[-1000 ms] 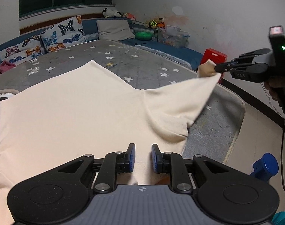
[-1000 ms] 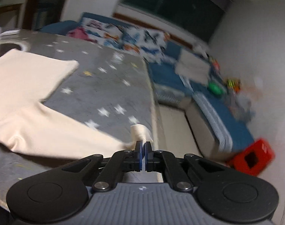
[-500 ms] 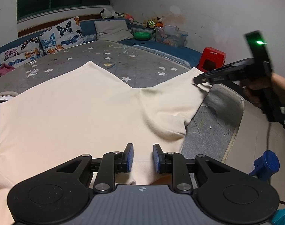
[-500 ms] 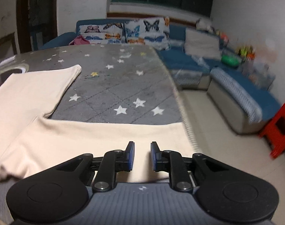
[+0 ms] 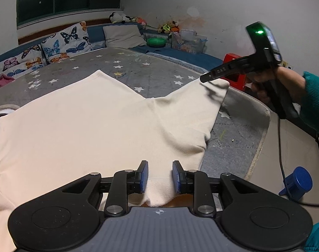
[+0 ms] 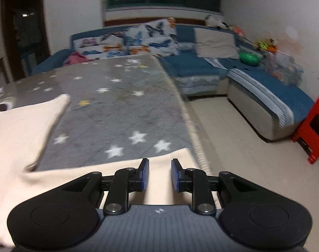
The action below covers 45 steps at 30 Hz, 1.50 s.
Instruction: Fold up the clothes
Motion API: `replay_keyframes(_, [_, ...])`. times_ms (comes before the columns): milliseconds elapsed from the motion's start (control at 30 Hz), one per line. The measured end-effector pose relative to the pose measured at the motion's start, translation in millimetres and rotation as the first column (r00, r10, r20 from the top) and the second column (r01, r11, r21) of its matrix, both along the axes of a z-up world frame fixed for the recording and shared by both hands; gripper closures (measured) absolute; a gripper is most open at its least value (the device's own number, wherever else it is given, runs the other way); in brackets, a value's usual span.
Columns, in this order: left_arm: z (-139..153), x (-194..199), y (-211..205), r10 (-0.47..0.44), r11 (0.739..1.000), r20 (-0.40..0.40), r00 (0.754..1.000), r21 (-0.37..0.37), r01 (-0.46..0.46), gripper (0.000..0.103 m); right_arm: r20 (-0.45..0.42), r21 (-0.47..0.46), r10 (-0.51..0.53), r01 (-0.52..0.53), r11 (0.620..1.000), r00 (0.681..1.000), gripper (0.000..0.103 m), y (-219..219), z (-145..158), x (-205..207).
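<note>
A cream garment lies spread flat on the star-patterned grey mat — one sleeve reaching toward two o'clock. The left gripper hovers over its near hem, jaws slightly apart (gripping nothing). The right gripper sits above the sleeve end — jaws opening, nothing pinched.

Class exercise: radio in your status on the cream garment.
Left gripper open. Right gripper opening, nothing pinched. Cream garment flat on star mat, sleeve spread out. Nothing in the way.

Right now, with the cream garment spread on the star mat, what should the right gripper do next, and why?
Probably ease down and close on the sleeve end. The right gripper hangs over it, jaws opening, pads touching nothing, while the cream garment lies unfolded.
</note>
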<state>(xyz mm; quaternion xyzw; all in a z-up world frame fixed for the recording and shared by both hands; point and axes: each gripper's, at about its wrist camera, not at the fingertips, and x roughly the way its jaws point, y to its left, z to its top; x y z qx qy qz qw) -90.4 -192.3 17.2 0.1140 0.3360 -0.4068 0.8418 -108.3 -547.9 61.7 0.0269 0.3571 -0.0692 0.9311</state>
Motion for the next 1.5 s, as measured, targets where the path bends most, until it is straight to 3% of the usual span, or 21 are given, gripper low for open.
replay_keyframes(133, [1, 1, 1, 0.014, 1.000, -0.004, 1.000, -0.010, -0.014, 0.075, 0.012, -0.018, 0.132, -0.131, 0.991, 0.991, 0.067, 34, 9, -25])
replay_keyframes(233, [9, -1, 9, 0.052, 0.998, 0.019, 0.998, -0.029, -0.052, 0.075, -0.004, -0.015, 0.211, -0.211, 0.977, 0.978, 0.067, 55, 7, -32])
replay_keyframes(333, [22, 3, 28, 0.137, 0.990, 0.069, 0.988, -0.044, -0.134, 0.075, -0.044, -0.027, 0.269, -0.271, 0.962, 0.962, 0.066, 75, -1, -32])
replay_keyframes(467, [36, 18, 71, 0.313, 0.950, 0.120, 0.942, -0.049, -0.309, 0.075, -0.057, -0.031, 0.272, -0.274, 0.961, 0.961, 0.062, 81, -3, -29])
replay_keyframes(667, [33, 58, 125, 0.534, 0.841, 0.140, 0.834, 0.014, -0.541, 0.075, -0.077, -0.046, 0.268, -0.272, 0.961, 0.960, 0.061, 85, -3, -26])
replay_keyframes(867, [12, 79, 136, 0.532, 0.838, 0.095, 0.842, 0.081, -0.539, 0.075, -0.084, -0.027, 0.254, -0.257, 0.966, 0.964, 0.059, 82, -3, -24])
replay_keyframes(967, [4, 84, 138, 0.548, 0.828, 0.083, 0.832, 0.088, -0.554, 0.075, -0.088, -0.033, 0.248, -0.252, 0.967, 0.965, 0.057, 83, -3, -23])
replay_keyframes(1100, [1, 82, 142, 0.537, 0.835, 0.093, 0.839, 0.084, -0.544, 0.074, -0.090, -0.029, 0.242, -0.245, 0.969, 0.966, 0.055, 82, -4, -22])
replay_keyframes(1167, [1, 82, 141, 0.528, 0.841, 0.099, 0.844, 0.082, -0.535, 0.079, -0.089, -0.029, 0.238, -0.242, 0.970, 0.967, 0.054, 82, -4, -22])
replay_keyframes(1200, [1, 82, 141, 0.525, 0.842, 0.101, 0.845, 0.079, -0.533, 0.092, -0.090, -0.028, 0.235, -0.239, 0.971, 0.968, 0.054, 82, -4, -22])
replay_keyframes(1233, [2, 82, 144, 0.537, 0.835, 0.106, 0.837, 0.073, -0.545, 0.097, -0.090, -0.029, 0.234, -0.238, 0.971, 0.968, 0.054, 82, -4, -22])
replay_keyframes(1333, [5, 81, 155, 0.579, 0.809, 0.115, 0.808, 0.043, -0.586, 0.100, -0.092, -0.037, 0.232, -0.236, 0.971, 0.968, 0.054, 83, -4, -22])
replay_keyframes(1500, [30, 67, 194, 0.685, 0.728, 0.127, 0.717, -0.078, -0.682, 0.101, -0.096, -0.047, 0.231, -0.236, 0.971, 0.968, 0.054, 85, -4, -21])
